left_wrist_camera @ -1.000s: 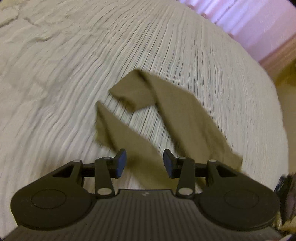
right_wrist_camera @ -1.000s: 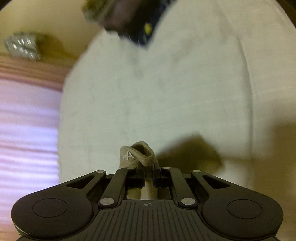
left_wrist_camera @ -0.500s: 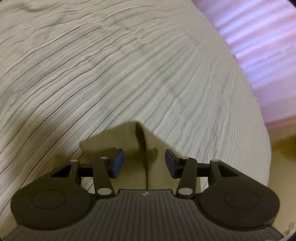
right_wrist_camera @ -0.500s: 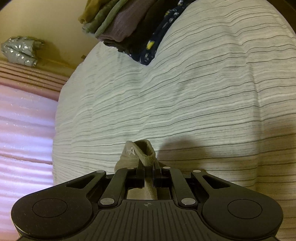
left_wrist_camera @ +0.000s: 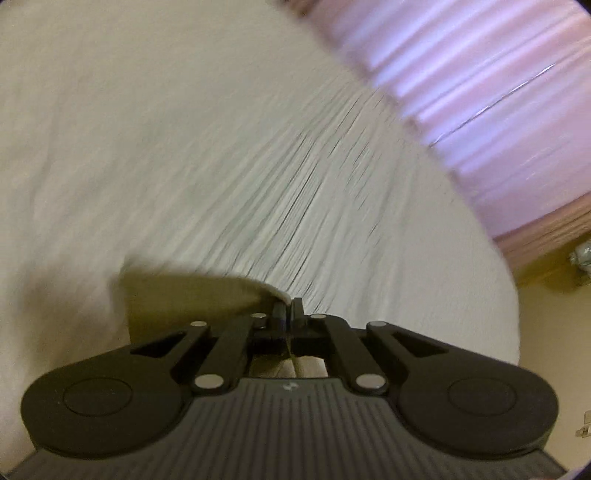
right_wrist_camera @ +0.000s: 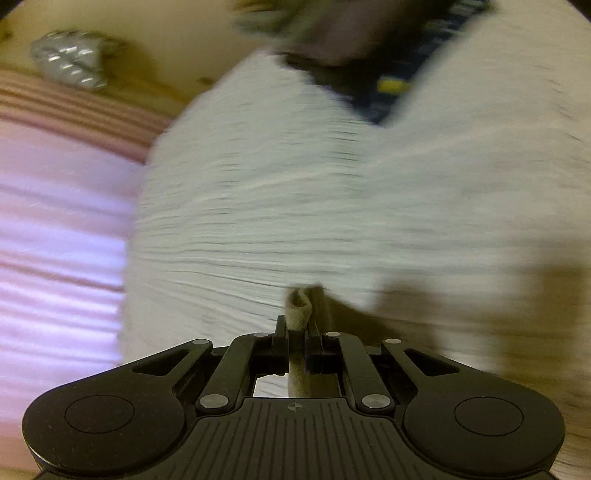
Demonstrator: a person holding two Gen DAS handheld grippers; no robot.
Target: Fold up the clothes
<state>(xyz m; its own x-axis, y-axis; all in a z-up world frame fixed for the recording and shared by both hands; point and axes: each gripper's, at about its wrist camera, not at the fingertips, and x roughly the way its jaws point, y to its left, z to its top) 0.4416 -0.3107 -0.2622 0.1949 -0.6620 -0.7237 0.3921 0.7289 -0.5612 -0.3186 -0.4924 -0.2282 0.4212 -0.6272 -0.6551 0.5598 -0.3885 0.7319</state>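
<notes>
1. Left gripper [left_wrist_camera: 287, 308], black, two fingers: jaws pinched tight on the edge of an olive-tan knit fabric garment [left_wrist_camera: 184, 299]. The cloth fans out from the fingertips toward 9 o'clock, over the ribbed off-white bedspread [left_wrist_camera: 258, 177].
2. Right gripper [right_wrist_camera: 296, 328]: jaws clamped on a rolled, paler cuff of the same olive-tan garment [right_wrist_camera: 300, 306]. The cuff sticks up at 12 o'clock just past the fingertips; a strip of cloth runs back between the fingers toward the gripper body.
3. Right wrist view: blurred pile of dark folded clothes [right_wrist_camera: 347, 33] at 12 o'clock, far edge of the bedspread [right_wrist_camera: 332, 206], well apart from the gripper.
4. Pink pleated curtain [left_wrist_camera: 480, 92] at 2 o'clock in the left wrist view.
5. Both views motion-blurred; fine detail unreadable.
</notes>
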